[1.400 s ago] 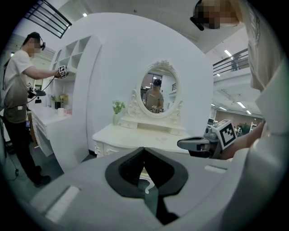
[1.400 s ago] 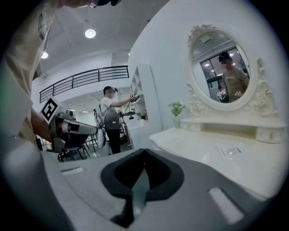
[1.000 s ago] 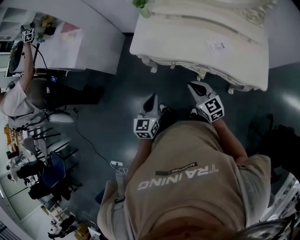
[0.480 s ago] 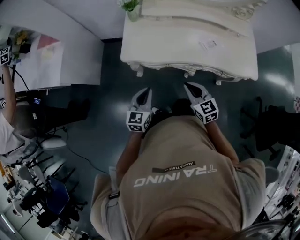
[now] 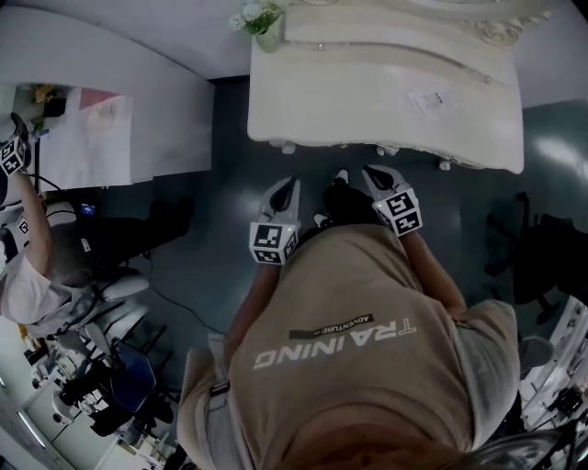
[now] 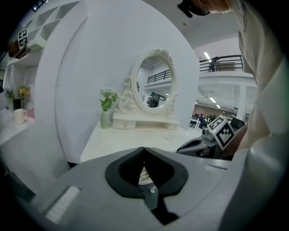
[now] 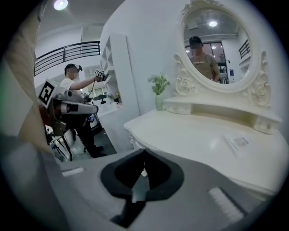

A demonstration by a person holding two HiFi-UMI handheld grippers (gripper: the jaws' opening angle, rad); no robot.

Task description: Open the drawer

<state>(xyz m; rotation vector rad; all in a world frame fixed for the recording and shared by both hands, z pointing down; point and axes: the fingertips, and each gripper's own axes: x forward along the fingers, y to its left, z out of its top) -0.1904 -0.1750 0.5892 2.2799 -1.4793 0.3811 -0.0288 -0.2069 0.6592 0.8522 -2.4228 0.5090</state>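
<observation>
A white carved dressing table (image 5: 386,92) stands ahead of me, its front edge (image 5: 367,145) just beyond both grippers. No front drawer shows from above. Small drawers (image 7: 178,109) sit under the oval mirror (image 7: 216,45). My left gripper (image 5: 283,191) hangs above the dark floor, short of the table's left front leg, with its jaws closed to a point and nothing between them. My right gripper (image 5: 375,173) is nearer the front edge, also shut and empty. In the left gripper view the table top (image 6: 135,135) lies ahead, with the right gripper (image 6: 196,146) at the right.
A vase of flowers (image 5: 262,23) stands at the table's back left corner, and a small card (image 5: 430,99) lies on the top. A white desk (image 5: 110,119) is at the left, where another person (image 5: 28,229) works. Dark chairs (image 5: 542,257) stand at the right.
Both grippers have moved forward and a little down towards the table's front edge, which now sits closer to their tips. Their jaws stayed closed.
</observation>
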